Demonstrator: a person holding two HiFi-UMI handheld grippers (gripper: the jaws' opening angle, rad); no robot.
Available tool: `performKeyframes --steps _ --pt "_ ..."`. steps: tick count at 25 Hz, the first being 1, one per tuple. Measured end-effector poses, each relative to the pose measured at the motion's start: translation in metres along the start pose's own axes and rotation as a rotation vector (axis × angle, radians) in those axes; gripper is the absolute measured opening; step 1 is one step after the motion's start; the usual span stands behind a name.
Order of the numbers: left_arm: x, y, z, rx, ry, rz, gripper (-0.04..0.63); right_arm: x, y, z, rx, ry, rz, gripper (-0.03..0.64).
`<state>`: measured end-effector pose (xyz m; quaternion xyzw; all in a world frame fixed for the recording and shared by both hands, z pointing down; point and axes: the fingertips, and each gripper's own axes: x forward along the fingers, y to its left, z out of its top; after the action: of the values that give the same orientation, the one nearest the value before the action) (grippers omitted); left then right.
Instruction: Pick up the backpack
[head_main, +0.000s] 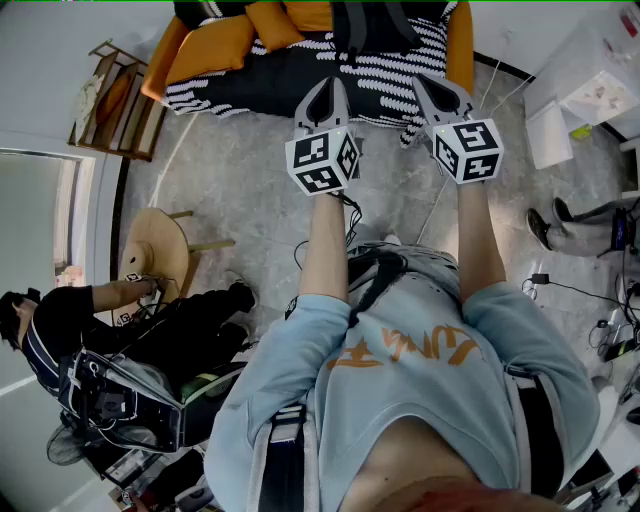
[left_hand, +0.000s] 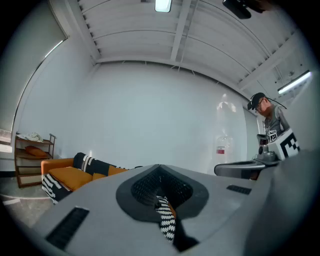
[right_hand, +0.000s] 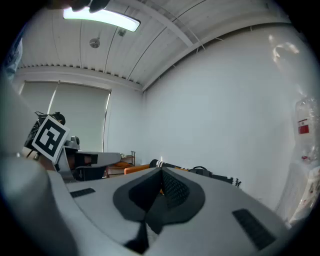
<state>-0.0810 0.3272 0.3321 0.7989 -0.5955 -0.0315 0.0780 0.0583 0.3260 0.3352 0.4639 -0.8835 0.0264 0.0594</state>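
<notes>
- A grey mottled floor (head_main: 250, 205) stretched ahead of the person in the pale blue T-shirt (head_main: 420, 370), who stood facing the sofa.
- A long orange upholstered sofa (head_main: 200, 50) stood across the far side, draped with a black-and-white striped blanket (head_main: 385, 70).
- The black fabric backpack (head_main: 375, 25) lay on top of that blanket toward the back of the sofa, apart from both grippers and untouched.
- The left gripper (head_main: 328, 88), grey plastic with a marker cube, was held out level toward the sofa, its jaws pressed together on nothing.
- The right gripper (head_main: 428, 85) was held just beside it, its jaws likewise closed and empty.
</notes>
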Motion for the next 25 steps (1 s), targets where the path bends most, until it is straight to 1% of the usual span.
performKeyframes --steps 4,8,9,12,15,18,20,22,25 --pt "0.007 0.008 0.005 0.001 -0.001 -0.012 0.02 0.011 0.003 0.008 -0.009 -0.01 0.006 0.025" --pt "0.005 0.002 0.005 0.002 -0.008 -0.009 0.02 0.006 0.002 0.011 -0.02 -0.026 0.02 0.025" --pt "0.004 0.001 0.005 0.003 -0.008 -0.008 0.02 0.004 0.001 0.012 -0.007 -0.036 0.018 0.025" --pt "0.003 0.002 0.006 0.001 -0.006 -0.007 0.02 0.005 -0.007 0.018 0.08 -0.072 -0.004 0.025" --pt "0.005 0.006 0.007 -0.004 -0.004 0.008 0.02 0.009 -0.016 0.016 0.096 -0.057 -0.018 0.025" --pt "0.002 0.01 0.002 -0.008 0.007 0.021 0.02 0.01 -0.017 0.01 0.121 -0.049 -0.013 0.025" --pt "-0.005 0.017 -0.002 -0.017 0.015 0.033 0.02 0.012 -0.011 0.003 0.119 -0.031 -0.005 0.025" --pt "-0.008 0.024 -0.003 -0.035 0.005 0.044 0.02 0.013 -0.008 0.002 0.107 -0.021 0.003 0.025" --pt "-0.005 0.026 -0.001 -0.06 -0.015 0.048 0.02 0.014 -0.015 0.006 0.096 -0.021 0.006 0.025"
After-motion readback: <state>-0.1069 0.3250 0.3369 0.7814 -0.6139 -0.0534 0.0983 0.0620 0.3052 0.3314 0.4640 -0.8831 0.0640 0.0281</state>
